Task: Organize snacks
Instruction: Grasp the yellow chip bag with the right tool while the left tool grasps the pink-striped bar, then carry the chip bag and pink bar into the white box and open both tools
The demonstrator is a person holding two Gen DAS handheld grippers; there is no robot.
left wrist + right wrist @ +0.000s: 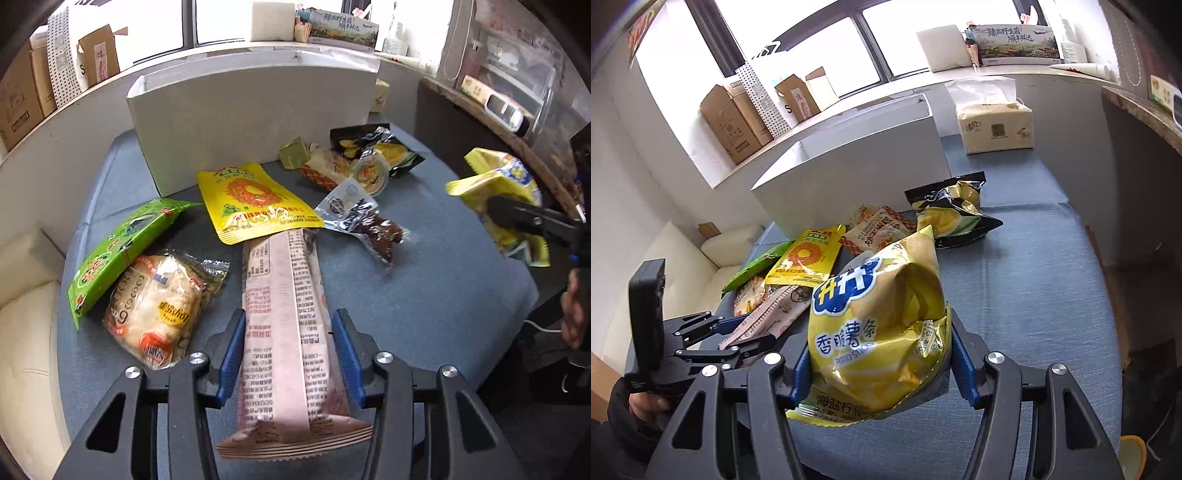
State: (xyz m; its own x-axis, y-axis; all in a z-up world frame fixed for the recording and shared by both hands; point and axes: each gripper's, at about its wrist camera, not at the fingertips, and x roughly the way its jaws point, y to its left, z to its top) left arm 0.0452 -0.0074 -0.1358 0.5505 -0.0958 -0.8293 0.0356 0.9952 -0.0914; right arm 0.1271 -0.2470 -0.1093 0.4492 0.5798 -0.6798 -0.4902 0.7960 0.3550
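Observation:
My left gripper [288, 350] is shut on a long pink snack packet [284, 332] held above the blue table [424, 295]. My right gripper [879, 365] is shut on a yellow potato-stick bag [879, 325], lifted off the table; the bag also shows in the left wrist view [498, 188]. A white open box [251, 122] stands at the back of the table. In front of it lie a yellow pouch [251, 199], a green packet [122, 251], a clear bread packet [159, 310], a dark jerky packet [365, 221] and a black chips bag [376, 147].
A tissue pack [995, 125] sits at the far right of the table. Cardboard boxes [738, 118] stand on the window ledge. A cream sofa cushion [26, 314] lies to the left. A wooden shelf [517, 129] runs along the right.

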